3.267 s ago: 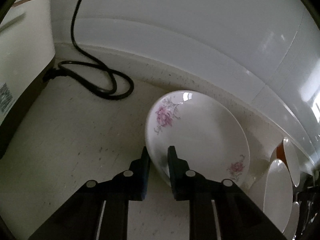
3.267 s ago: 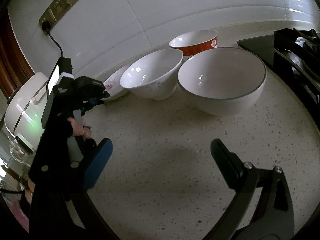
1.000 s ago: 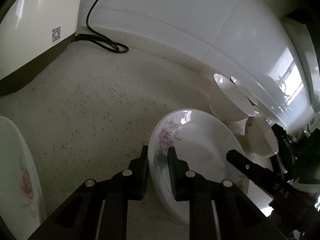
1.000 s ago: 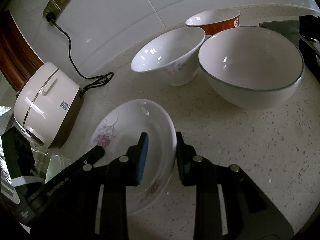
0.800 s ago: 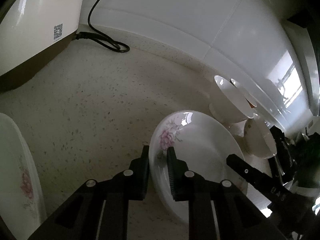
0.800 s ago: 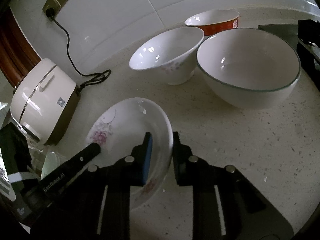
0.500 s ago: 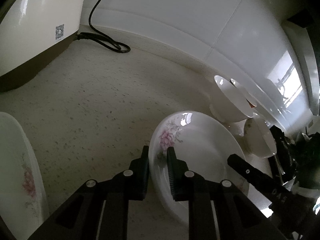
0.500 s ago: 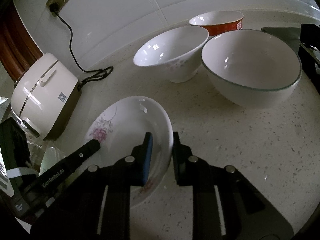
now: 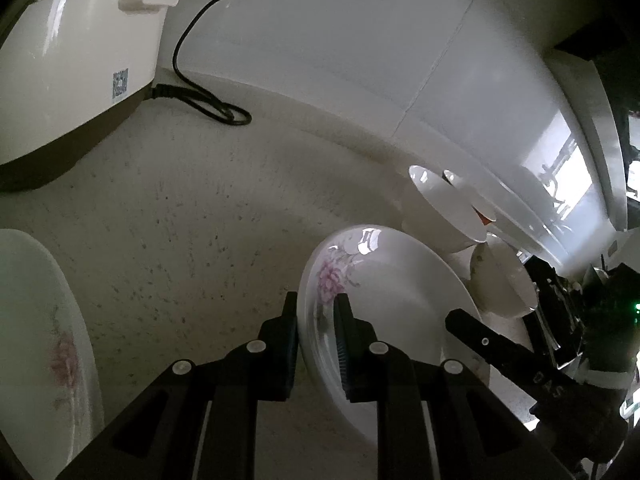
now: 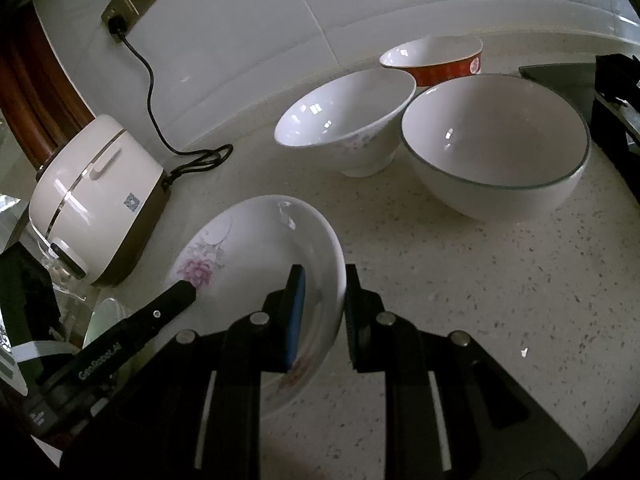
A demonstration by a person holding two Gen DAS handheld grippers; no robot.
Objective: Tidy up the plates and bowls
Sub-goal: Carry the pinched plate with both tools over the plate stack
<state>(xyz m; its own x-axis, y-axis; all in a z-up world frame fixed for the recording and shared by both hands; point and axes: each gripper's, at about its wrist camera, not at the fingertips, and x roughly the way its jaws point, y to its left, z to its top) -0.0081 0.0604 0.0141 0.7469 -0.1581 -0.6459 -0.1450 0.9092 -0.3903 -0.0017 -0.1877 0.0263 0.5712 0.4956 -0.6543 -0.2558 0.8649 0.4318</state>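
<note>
A white plate with pink flowers (image 10: pixel 256 248) is held between both grippers just over the speckled counter (image 10: pixel 480 280). My right gripper (image 10: pixel 325 276) is shut on its right rim, blue pad inside the dish and the other finger outside. My left gripper (image 9: pixel 316 304) is shut on the opposite rim of the same plate (image 9: pixel 400 292), beside the pink flower. One finger (image 10: pixel 168 300) of the left gripper shows in the right wrist view, and one finger (image 9: pixel 480 340) of the right gripper shows in the left wrist view.
Three bowls stand behind the plate: a white flared bowl (image 10: pixel 344 124), a large grey-rimmed bowl (image 10: pixel 496 140) and a red bowl (image 10: pixel 436 64). A rice cooker (image 10: pixel 96 192) with a black cord (image 10: pixel 152 92) sits at the left. Another flowered plate (image 9: pixel 36 340) lies at the far left; a stove (image 10: pixel 616 92) at the right.
The right gripper's jaws narrowed onto the plate's rim and then held. The left gripper kept its grip. Earlier, the left gripper carried the plate away from the wall while the right stood open.
</note>
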